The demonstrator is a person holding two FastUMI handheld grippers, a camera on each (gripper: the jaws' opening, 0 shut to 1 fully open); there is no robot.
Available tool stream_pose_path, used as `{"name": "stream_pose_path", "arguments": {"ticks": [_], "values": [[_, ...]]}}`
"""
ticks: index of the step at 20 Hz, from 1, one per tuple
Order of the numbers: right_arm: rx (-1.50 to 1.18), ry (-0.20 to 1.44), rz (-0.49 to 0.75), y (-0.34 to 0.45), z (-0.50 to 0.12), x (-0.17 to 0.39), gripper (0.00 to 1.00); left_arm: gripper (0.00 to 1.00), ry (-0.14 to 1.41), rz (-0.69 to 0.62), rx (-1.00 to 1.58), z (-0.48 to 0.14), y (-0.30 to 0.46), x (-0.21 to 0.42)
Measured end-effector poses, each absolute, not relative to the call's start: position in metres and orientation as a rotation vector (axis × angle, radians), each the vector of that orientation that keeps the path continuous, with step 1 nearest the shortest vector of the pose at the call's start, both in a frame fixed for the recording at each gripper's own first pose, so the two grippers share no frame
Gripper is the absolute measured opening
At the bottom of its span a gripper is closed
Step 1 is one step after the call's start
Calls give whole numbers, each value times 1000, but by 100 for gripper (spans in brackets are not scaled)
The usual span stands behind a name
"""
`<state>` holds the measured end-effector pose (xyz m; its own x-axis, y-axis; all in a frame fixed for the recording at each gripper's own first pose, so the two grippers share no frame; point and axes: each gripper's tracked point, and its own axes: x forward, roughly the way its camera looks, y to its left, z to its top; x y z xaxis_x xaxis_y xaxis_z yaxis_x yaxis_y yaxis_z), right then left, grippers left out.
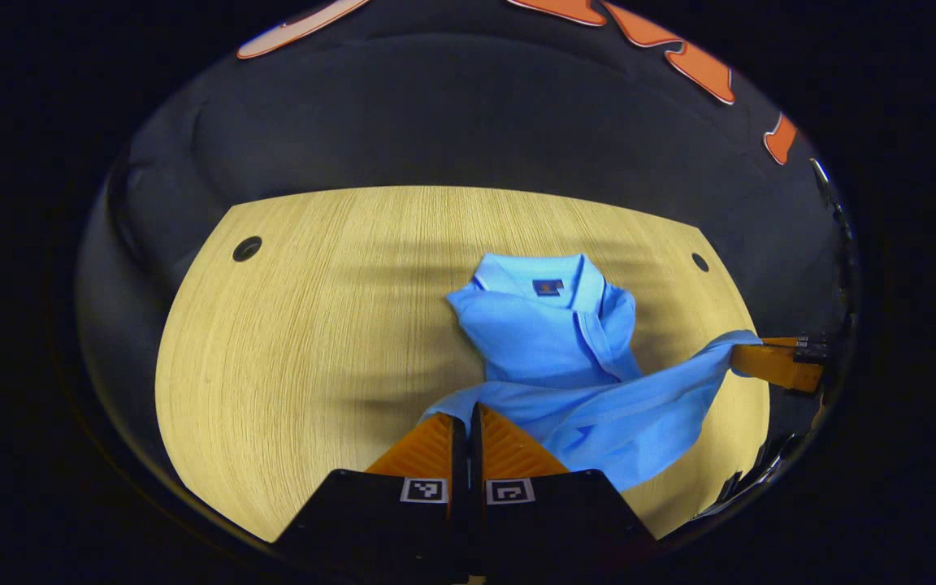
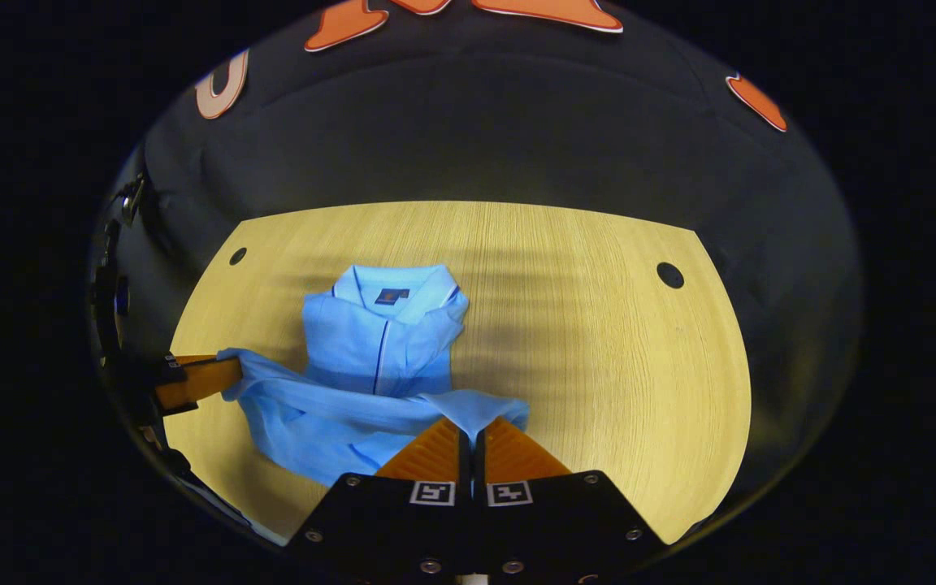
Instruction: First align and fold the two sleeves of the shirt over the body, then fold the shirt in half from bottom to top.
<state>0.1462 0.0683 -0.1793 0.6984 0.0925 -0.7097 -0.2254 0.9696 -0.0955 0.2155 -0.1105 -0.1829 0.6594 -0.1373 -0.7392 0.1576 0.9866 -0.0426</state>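
A light blue polo shirt [image 1: 549,333] lies on the wooden table [image 1: 289,341], collar at the far side, sleeves folded over the body. Its bottom hem is lifted off the table and stretched between both grippers. My left gripper [image 1: 468,414] is shut on one hem corner. In the left gripper view the right gripper [image 1: 748,357] holds the other corner at the right edge. In the right gripper view the shirt [image 2: 379,349] sits left of centre, my right gripper [image 2: 472,426] is shut on its hem corner, and the left gripper [image 2: 228,374] pinches the far corner.
The table [image 2: 598,341] has a round cable hole near each far corner [image 1: 247,248] [image 2: 669,275]. Bare wood spreads left of the shirt in the left gripper view and right of it in the right gripper view. Black booth cloth [image 1: 468,114] stands behind.
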Motion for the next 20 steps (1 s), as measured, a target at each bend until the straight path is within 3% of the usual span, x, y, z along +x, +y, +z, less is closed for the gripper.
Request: {"name": "stream_pose_path", "arguments": {"ticks": [11, 14, 16, 17, 18, 19, 20], "values": [[-112, 758, 150, 80, -193, 240, 1, 3, 776, -121, 26, -185, -112, 308], [-142, 748, 151, 78, -199, 242, 5, 9, 772, -105, 50, -197, -107, 318], [-121, 738, 183, 85, -200, 247, 13, 12, 791, -83, 41, -207, -104, 320], [-107, 736, 184, 87, -201, 249, 31, 20, 794, -84, 24, -207, -104, 317], [-102, 732, 177, 86, -200, 251, 39, 22, 791, -81, 7, -205, -103, 316], [-108, 725, 174, 83, -198, 251, 58, 24, 783, -79, -5, -203, -102, 315], [-118, 720, 169, 81, -195, 247, 78, 45, 772, -74, -9, -200, -99, 314]]}}
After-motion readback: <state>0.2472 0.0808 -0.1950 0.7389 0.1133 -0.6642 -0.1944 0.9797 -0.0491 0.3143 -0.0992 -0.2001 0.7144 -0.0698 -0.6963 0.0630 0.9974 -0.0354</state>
